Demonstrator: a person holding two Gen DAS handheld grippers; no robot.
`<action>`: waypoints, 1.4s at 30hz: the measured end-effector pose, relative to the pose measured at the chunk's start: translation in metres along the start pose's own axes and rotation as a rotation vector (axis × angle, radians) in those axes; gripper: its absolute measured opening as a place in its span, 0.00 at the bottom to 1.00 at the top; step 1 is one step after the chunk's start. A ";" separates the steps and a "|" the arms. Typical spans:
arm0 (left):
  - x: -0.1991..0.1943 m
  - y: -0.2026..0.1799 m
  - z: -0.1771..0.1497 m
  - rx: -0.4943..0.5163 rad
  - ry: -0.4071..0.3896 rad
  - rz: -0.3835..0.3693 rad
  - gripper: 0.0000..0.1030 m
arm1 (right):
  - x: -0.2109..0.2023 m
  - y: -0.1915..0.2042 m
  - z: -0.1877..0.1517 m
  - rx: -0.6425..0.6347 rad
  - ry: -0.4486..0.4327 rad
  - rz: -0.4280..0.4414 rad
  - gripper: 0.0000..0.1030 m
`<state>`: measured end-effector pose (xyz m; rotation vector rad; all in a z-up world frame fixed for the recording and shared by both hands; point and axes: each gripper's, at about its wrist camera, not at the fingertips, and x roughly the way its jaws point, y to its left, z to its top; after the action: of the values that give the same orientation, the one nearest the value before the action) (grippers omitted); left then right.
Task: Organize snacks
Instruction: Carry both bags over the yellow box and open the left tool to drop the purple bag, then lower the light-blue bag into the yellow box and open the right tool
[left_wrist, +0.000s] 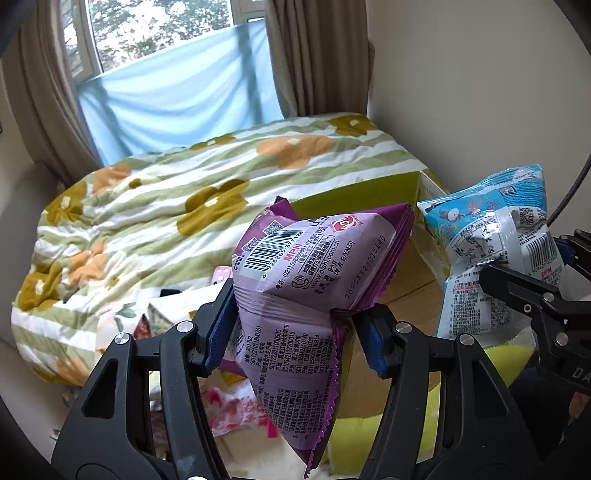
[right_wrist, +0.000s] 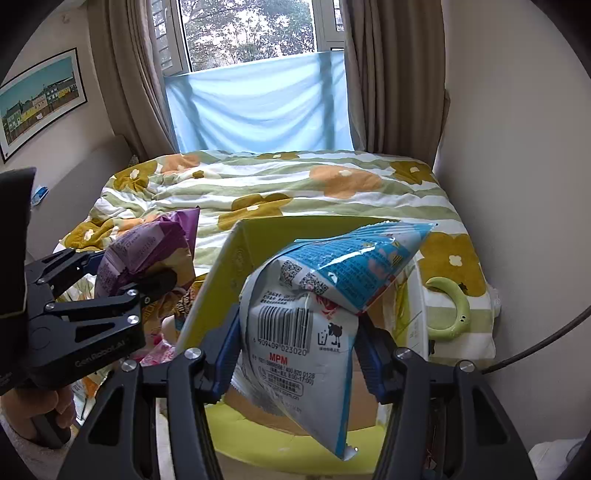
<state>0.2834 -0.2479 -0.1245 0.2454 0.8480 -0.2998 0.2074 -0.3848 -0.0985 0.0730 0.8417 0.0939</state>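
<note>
Mid-task: left gripper (left_wrist: 295, 321) clamped on purple snack bag (left_wrist: 314, 266), right gripper (right_wrist: 295, 347) pinching blue snack bag (right_wrist: 314, 321); both bags aloft over open green box (right_wrist: 258, 243) on bed, neither inside yet; loose packets (left_wrist: 236, 406) below left, unsorted

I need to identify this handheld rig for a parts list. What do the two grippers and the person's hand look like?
Both the left gripper and the right gripper are black angular frames with triangular cut-outs, silver round bolts and blue ribbed pads. White lettering marks the left gripper's side. A dark cable curves past at the right. A light fuzzy sleeve shows at the hand holding the left gripper.
</note>
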 end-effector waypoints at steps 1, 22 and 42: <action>0.011 -0.007 0.005 0.001 0.015 0.003 0.54 | 0.004 -0.008 0.002 0.005 0.007 0.001 0.51; 0.076 -0.057 0.050 0.067 0.064 0.002 1.00 | 0.059 -0.091 0.018 0.132 0.104 0.044 0.51; 0.041 -0.006 0.017 -0.045 0.109 0.070 1.00 | 0.094 -0.071 0.048 0.108 0.143 0.170 0.52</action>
<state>0.3187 -0.2660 -0.1461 0.2509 0.9505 -0.2034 0.3095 -0.4463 -0.1439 0.2413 0.9822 0.2151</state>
